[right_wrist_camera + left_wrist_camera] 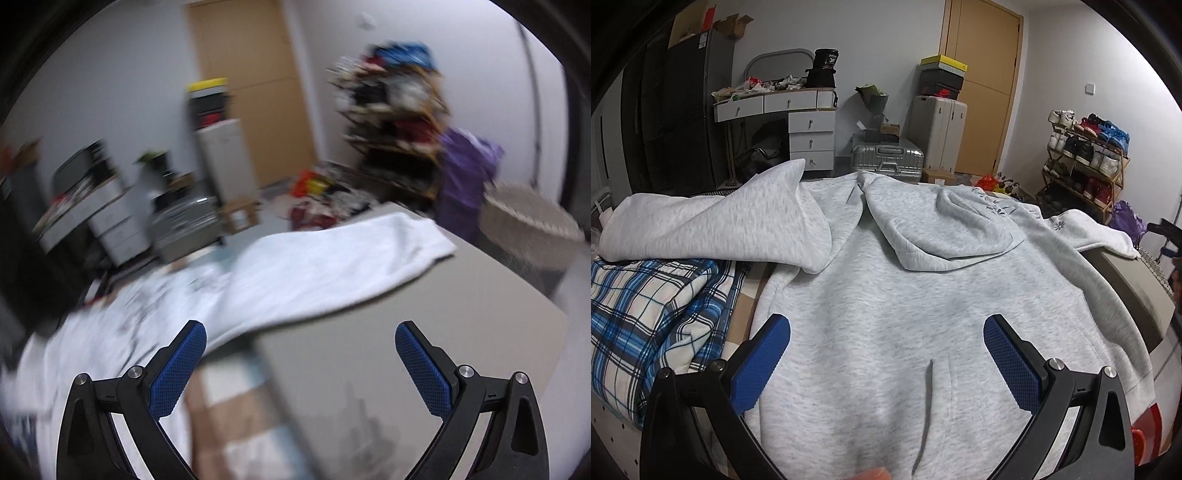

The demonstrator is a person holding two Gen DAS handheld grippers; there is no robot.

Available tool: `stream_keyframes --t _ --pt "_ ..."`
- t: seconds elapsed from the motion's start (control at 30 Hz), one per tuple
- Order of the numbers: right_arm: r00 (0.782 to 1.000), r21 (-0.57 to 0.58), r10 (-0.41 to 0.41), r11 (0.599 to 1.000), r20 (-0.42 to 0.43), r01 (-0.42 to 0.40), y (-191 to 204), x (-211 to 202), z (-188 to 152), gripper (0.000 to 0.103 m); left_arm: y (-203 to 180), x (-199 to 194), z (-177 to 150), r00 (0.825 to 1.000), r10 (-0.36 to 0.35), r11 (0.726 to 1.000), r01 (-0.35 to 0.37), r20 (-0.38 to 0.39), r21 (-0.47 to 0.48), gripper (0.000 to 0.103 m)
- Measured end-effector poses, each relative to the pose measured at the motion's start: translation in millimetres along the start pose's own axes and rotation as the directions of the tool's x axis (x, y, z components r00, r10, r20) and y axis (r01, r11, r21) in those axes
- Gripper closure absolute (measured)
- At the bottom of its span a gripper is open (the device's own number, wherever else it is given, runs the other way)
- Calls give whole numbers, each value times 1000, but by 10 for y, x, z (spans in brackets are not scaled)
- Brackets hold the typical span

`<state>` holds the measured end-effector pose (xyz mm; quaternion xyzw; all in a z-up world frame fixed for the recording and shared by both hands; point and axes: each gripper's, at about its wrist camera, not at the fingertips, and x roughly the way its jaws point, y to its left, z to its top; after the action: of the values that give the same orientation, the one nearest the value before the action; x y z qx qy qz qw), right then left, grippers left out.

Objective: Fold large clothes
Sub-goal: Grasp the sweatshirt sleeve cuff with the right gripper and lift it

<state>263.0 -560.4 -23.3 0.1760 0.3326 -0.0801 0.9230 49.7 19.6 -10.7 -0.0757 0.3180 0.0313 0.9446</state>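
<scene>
The left gripper (pixel 886 325) hung with its blue pads (pixel 759 363) spread wide and nothing between them, directly over the lower front of the grey hoodie (pixel 894 295). Just ahead of the fingers lay the pocket slit, and farther ahead the hood. A sleeve was folded across ahead to the left, above a plaid cloth (pixel 657 306).

The right gripper (pixel 300 332) was likewise spread and empty, above a grey table top (pixel 424 321). The hoodie's sleeve (pixel 332 266) stretched ahead and left of it, blurred. A shoe rack (pixel 399 122) stood far beyond.
</scene>
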Motion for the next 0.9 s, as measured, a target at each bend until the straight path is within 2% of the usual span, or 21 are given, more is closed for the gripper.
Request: stream_keyframes --t 0.07,0.1,0.13,0.2,0.27,0.37,0.53,0.57,0.63,0.7,0.77,0.83,0.9 --pt "997 87 -57 994 -56 62 -270 351 180 8 24 18 5 1000 1 1000 -1 -3 -8 1" --pt "995 114 -60 991 -81 69 -351 470 223 10 32 25 6 1000 3 1000 -3 -5 -9 1" --pt "993 153 -61 985 -101 76 -468 606 271 17 41 27 4 1000 8 1000 -8 -6 -10 1" --pt "987 206 -86 972 -137 113 -644 810 339 25 62 38 2 1000 16 1000 -17 -12 -20 1" --pt "979 257 -124 953 -163 164 -791 952 383 26 89 56 -4 1000 16 999 -16 -27 -28 1" --pt "977 320 -111 933 -179 165 -949 1100 430 29 125 58 -15 999 39 999 -40 -33 -27 1" --pt "973 357 -135 914 -185 194 -1031 1331 491 30 194 118 -14 997 52 998 -54 -54 -43 1" --pt "971 335 -167 917 -172 217 -996 1342 510 34 204 123 -7 997 53 997 -56 -52 -47 1" --pt "957 292 -226 917 -182 272 -909 1364 515 49 213 135 -1 998 47 997 -50 -50 -52 1" --pt "949 240 -259 924 -183 298 -823 1398 526 80 217 147 0 998 46 997 -49 -53 -52 1" --pt "960 261 -233 928 -153 267 -804 1354 542 89 224 136 -8 998 46 997 -48 -49 -54 1" --pt "975 287 -200 933 -93 219 -719 1168 584 90 248 103 -22 999 33 997 -36 -40 -63 1" --pt "983 257 -182 949 -30 183 -510 973 669 90 283 75 -30 999 20 997 -23 -36 -71 1"
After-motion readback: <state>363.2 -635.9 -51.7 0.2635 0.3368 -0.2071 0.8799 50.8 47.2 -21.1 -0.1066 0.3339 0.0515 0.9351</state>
